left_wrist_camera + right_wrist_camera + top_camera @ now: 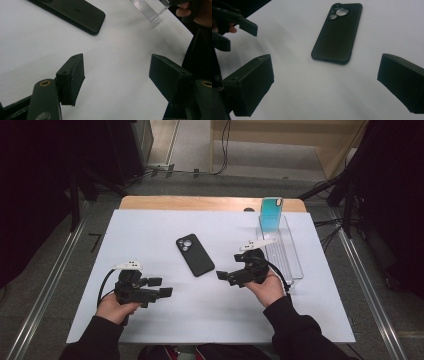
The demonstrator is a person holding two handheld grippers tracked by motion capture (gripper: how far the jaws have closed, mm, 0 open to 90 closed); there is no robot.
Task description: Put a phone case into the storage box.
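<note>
A: Black, matte phone (195,255) lying camera-side up on the white surface (150,227), between the two grippers and a little beyond them. Where does it sit relative to the right gripper's (220,275) fingers?

B: In the right gripper view the phone (337,33) lies ahead of the fingers (249,82), its near short edge roughly centred in the gap between them and apart from both. The fingers are spread wide, released, with nothing between them but bare surface.

A: And the left gripper (161,287)?

B: Its fingers (72,77) are likewise parted and grasp nothing. In the left gripper view the phone (75,12) lies farther off, toward the upper left, well apart from the fingers; one rounded corner points toward them.

A: Other things on the surface?

B: A clear plastic tray (285,252) stands along the right side, just beside the person's right hand (267,287). A teal phone case (271,214) stands upright at its far end. One corner of the tray (150,10) appears in the left gripper view.
</note>
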